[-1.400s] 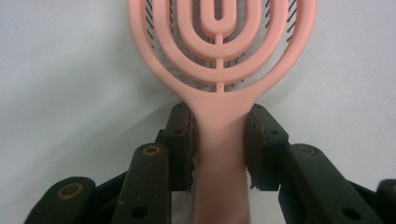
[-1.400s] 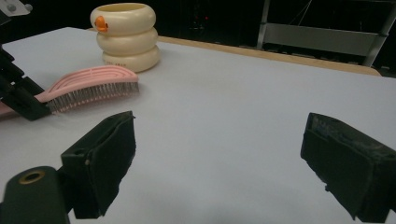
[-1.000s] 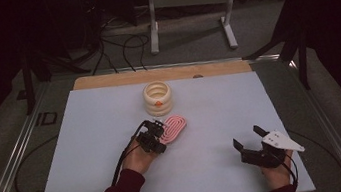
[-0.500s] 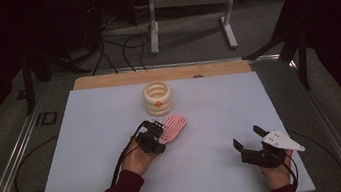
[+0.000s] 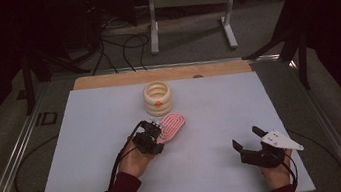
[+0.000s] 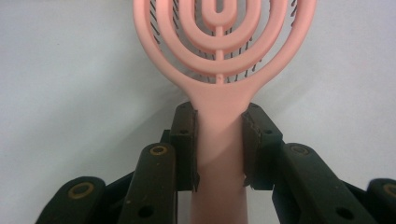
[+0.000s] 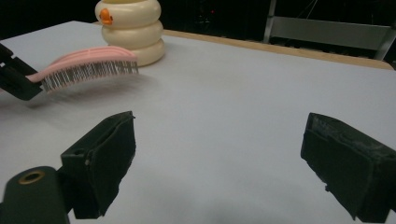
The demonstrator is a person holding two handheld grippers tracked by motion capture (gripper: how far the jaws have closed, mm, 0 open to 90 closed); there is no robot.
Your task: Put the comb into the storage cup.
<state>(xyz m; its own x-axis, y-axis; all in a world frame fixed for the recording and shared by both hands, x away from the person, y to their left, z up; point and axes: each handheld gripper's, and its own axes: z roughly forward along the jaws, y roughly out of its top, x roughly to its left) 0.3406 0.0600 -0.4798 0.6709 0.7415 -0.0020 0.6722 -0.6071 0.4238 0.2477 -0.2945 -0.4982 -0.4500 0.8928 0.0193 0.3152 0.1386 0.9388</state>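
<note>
Nothing has shifted since the earlier frame: my left jaws clamp the pink hairbrush by its handle, just in front of the cream ringed holder. My right jaws gape wide, well apart. Next comes lifting the brush into that holder, I judge.

The high view looks forward and down over the whole surface. Each tool camera sits low, close behind its own jaws. All three views share the pink brush.
</note>
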